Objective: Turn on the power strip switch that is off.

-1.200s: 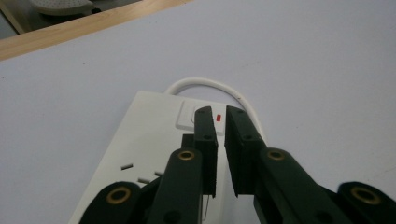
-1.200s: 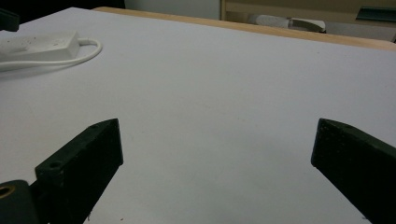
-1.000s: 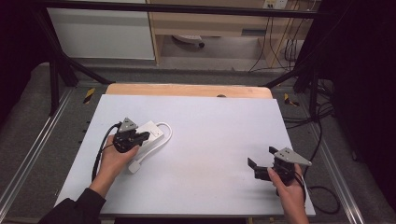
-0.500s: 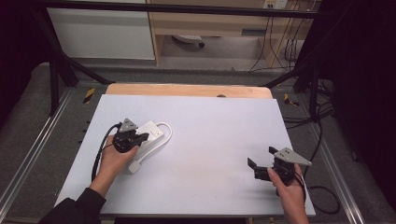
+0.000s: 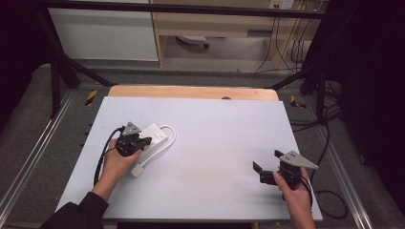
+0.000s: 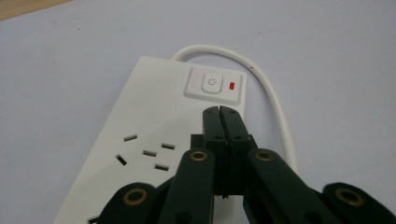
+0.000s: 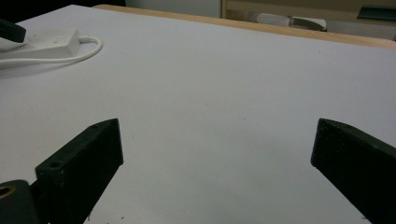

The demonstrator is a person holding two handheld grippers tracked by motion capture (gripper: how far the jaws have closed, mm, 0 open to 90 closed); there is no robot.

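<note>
A white power strip (image 5: pixel 156 135) lies on the left part of the white table (image 5: pixel 215 129), its white cord (image 5: pixel 170 135) looping back to a plug (image 5: pixel 137 170) near the person's left hand. My left gripper (image 5: pixel 145 141) is shut and empty. In the left gripper view its tips (image 6: pixel 219 112) hover over the power strip (image 6: pixel 149 121), just short of the switch button (image 6: pixel 211 84) and its red light (image 6: pixel 232 86). My right gripper (image 5: pixel 266 161) is open and empty at the table's front right. The right gripper view looks between its jaws (image 7: pixel 217 135) across bare table, with the power strip (image 7: pixel 51 39) far off.
A wooden strip (image 5: pixel 191 92) borders the table's far edge. Metal rails (image 5: pixel 28 157) run along both sides. Cables (image 5: pixel 329 195) trail off the right side onto the floor. Cabinets (image 5: pixel 105 33) stand beyond the table.
</note>
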